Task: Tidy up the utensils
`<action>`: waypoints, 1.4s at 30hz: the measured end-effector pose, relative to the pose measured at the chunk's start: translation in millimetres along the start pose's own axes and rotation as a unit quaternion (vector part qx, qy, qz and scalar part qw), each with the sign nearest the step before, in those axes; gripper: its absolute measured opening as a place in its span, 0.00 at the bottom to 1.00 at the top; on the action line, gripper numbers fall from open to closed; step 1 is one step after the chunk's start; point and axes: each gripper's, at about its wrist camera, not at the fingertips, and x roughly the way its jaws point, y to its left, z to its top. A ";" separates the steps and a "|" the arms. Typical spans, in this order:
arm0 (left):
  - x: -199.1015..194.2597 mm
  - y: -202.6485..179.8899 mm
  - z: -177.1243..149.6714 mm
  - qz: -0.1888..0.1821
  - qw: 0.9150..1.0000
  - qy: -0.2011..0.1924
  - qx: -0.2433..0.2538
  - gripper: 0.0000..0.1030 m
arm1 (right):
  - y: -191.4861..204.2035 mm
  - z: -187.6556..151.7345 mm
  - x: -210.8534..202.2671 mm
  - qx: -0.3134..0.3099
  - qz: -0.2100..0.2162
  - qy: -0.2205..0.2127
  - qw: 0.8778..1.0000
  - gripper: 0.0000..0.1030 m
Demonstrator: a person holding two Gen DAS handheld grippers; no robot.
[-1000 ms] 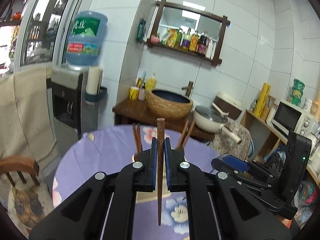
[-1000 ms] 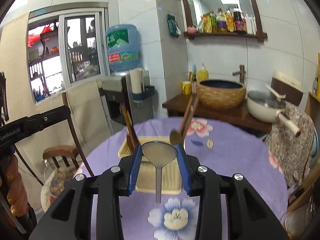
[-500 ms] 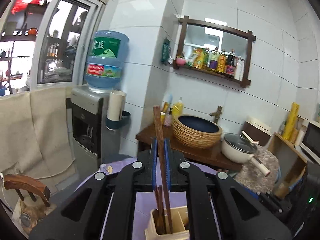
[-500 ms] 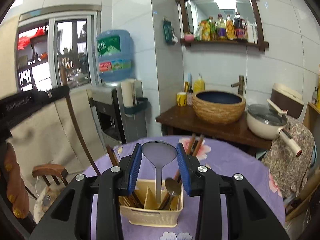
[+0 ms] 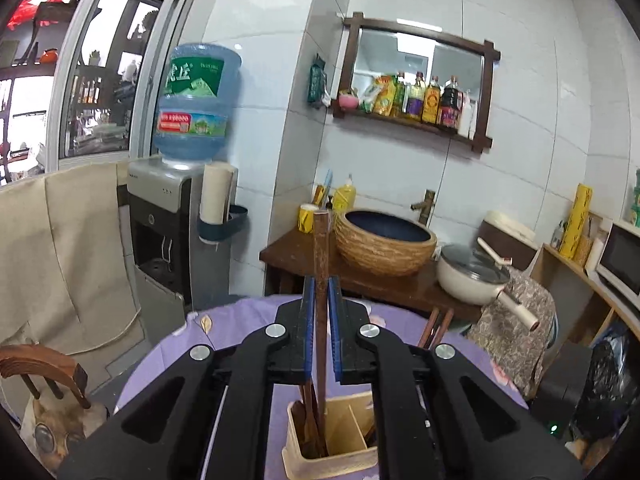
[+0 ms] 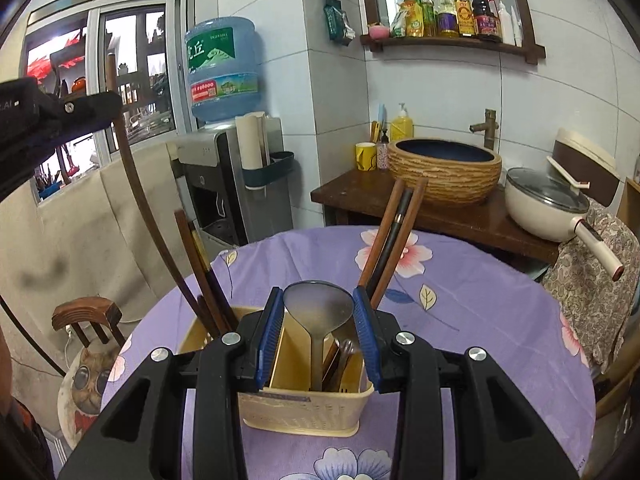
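Note:
My left gripper [image 5: 320,292] is shut on a brown wooden chopstick [image 5: 321,240] that stands upright. Its lower end reaches down into the left compartment of the cream utensil holder [image 5: 332,464]. In the right wrist view my right gripper [image 6: 318,294] is shut on the bowl of a metal spoon [image 6: 318,312]. The spoon's handle hangs into a middle compartment of the holder [image 6: 304,416]. The left gripper [image 6: 108,104] shows at the upper left with its chopstick [image 6: 136,184] slanting down to the holder. Other chopsticks [image 6: 392,236] lean out of the holder's back.
The holder stands on a round table with a purple flowered cloth [image 6: 480,320]. A wooden chair [image 6: 86,316] is at the left, a water dispenser [image 6: 224,168] behind it. A sideboard with a woven bowl [image 6: 444,172] and a lidded pot [image 6: 548,200] lies beyond the table.
Both grippers have come over the holder and sunk a little. The chopstick's lower end and the spoon's handle now reach into its compartments. Neither grip has changed.

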 end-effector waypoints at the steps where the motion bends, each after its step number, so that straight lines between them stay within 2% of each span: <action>1: 6.3 -1.0 -9.0 -0.002 1.000 0.012 0.001 0.07 | 0.5 -2.4 0.6 -0.001 -0.001 0.001 1.000 0.34; 10: 53.6 6.1 -75.3 -0.001 0.995 0.096 -0.004 0.07 | -1.3 -25.5 11.5 -0.007 -0.009 0.010 1.000 0.34; 14: 51.0 9.5 -83.8 -0.006 0.996 0.092 -0.006 0.07 | -8.0 -29.0 8.5 0.003 -0.006 0.002 1.000 0.38; 16: 41.8 11.3 -81.5 -0.011 0.996 0.090 -0.007 0.07 | -8.6 -29.6 0.2 -0.001 -0.012 -0.016 1.000 0.50; 17: 35.7 11.1 -80.3 -0.012 0.996 0.087 -0.005 0.10 | -8.0 -29.7 -7.6 -0.004 -0.011 -0.028 1.000 0.52; 18: 27.1 10.8 -78.7 -0.014 0.997 0.079 -0.002 0.21 | -8.2 -30.1 -13.0 -0.006 -0.008 -0.035 0.999 0.53; 19: 13.3 11.3 -78.3 -0.016 0.998 0.064 0.000 0.46 | -7.1 -31.3 -22.1 -0.009 -0.006 -0.043 0.999 0.53; 20: 1.3 11.7 -77.8 -0.019 0.999 0.050 0.000 0.63 | -6.4 -32.1 -29.7 -0.012 -0.006 -0.051 0.999 0.55; 21: -16.3 13.2 -79.4 -0.020 0.999 0.025 0.000 0.84 | -4.9 -34.9 -38.9 -0.015 -0.006 -0.060 0.998 0.61; 22: -29.6 14.3 -81.0 -0.018 1.000 0.005 -0.001 0.87 | -2.8 -40.0 -51.5 -0.019 -0.009 -0.073 0.997 0.71; 23: -50.2 16.7 -87.4 -0.008 1.000 -0.025 0.001 0.88 | -1.9 -43.1 -60.8 -0.021 -0.012 -0.083 0.996 0.75; 25: -76.9 18.8 -100.0 0.001 0.999 -0.047 0.020 0.95 | 2.8 -57.5 -84.6 -0.032 -0.020 -0.104 0.994 0.83; 26: -86.3 19.4 -106.8 0.006 0.998 -0.051 0.027 0.95 | 6.2 -67.0 -97.3 -0.041 -0.024 -0.113 0.993 0.86; 27: -96.5 21.1 -115.3 0.010 0.998 -0.053 0.035 0.95 | 9.9 -78.8 -111.4 -0.051 -0.026 -0.121 0.991 0.93; 28: -109.0 24.1 -128.8 0.010 0.998 -0.052 0.044 0.95 | 12.8 -87.5 -121.2 -0.056 -0.028 -0.129 0.990 0.94; 31: -137.9 33.6 -162.4 0.019 0.997 -0.044 0.052 0.95 | 16.3 -123.9 -151.5 -0.052 -0.030 -0.141 0.988 0.94; 36: -182.2 51.0 -219.9 0.048 0.999 0.000 0.016 0.95 | 8.1 -182.1 -181.0 0.010 -0.007 -0.118 0.993 0.94; 39: -212.2 50.2 -253.9 0.052 0.999 -0.005 0.014 0.95 | 17.3 -216.7 -200.4 0.014 -0.013 -0.105 0.994 0.94; 42: -242.2 40.8 -281.2 0.048 0.998 -0.009 0.039 0.95 | 30.8 -245.8 -222.5 0.001 -0.030 -0.103 0.994 0.94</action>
